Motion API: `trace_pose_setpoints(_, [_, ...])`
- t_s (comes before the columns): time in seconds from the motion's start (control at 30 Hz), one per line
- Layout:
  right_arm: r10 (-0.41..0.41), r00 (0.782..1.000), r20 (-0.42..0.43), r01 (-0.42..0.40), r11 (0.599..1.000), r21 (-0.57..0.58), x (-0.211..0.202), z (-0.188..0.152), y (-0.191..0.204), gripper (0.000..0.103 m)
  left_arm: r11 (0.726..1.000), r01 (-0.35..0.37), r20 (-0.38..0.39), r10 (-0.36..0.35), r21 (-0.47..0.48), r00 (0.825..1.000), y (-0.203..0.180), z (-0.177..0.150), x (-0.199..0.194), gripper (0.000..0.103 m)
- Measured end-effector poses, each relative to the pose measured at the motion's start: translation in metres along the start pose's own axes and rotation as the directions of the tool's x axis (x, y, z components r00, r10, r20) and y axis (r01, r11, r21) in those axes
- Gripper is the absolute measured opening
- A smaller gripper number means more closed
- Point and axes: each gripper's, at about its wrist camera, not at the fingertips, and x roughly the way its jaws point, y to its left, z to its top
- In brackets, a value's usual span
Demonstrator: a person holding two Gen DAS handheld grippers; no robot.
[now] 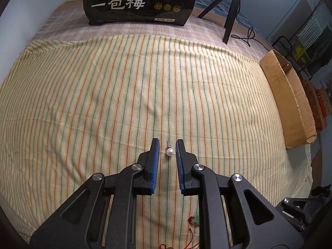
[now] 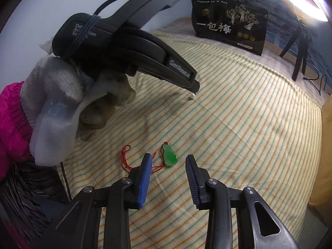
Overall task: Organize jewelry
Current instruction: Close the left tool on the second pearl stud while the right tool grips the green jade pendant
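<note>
Nothing looks sorted yet: my left gripper (image 1: 167, 145) straddles the pearl earring (image 1: 169, 151) on the striped cloth (image 1: 103, 95), pads not touching it, while my right gripper (image 2: 168, 161) stands unclenched around the green pendant (image 2: 170, 155), neither lifted.

A counter (image 1: 207, 18) is covered by a yellow cloth (image 1: 103, 93) with green and orange stripes. A pearl earring (image 1: 169, 151) lies mid-cloth, with a green pendant (image 2: 170, 155) on a red cord (image 2: 126, 157) nearer the near edge. A black printed bag (image 1: 139, 2) and a tripod (image 1: 230, 14) stand at the far edge, and a cardboard box (image 1: 290, 101) lies along the right edge.
</note>
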Motion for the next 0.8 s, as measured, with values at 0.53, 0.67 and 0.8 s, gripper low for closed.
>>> trace_pose_setpoints(0.53, [-0.007, 1.0, -0.028, 0.006, 0.999, -0.035, 0.027, 0.004, 0.005, 0.028, 0.999, -0.034, -0.021, 0.034, 0.012, 0.999, 0.003, -0.002, 0.016, 0.007])
trace_pose_setpoints(0.67, [-0.042, 0.998, -0.043, 0.039, 0.997, -0.064, 0.036, 0.005, 0.01, 0.026, 1.0, -0.029, -0.02, 0.029, 0.012, 0.999, 0.005, -0.002, 0.016, 0.007])
trace_pose_setpoints(0.8, [-0.068, 0.995, -0.068, 0.062, 0.994, -0.09, 0.047, 0.003, 0.011, 0.021, 1.0, -0.026, -0.02, 0.026, 0.009, 0.999, 0.005, -0.002, 0.016, 0.007])
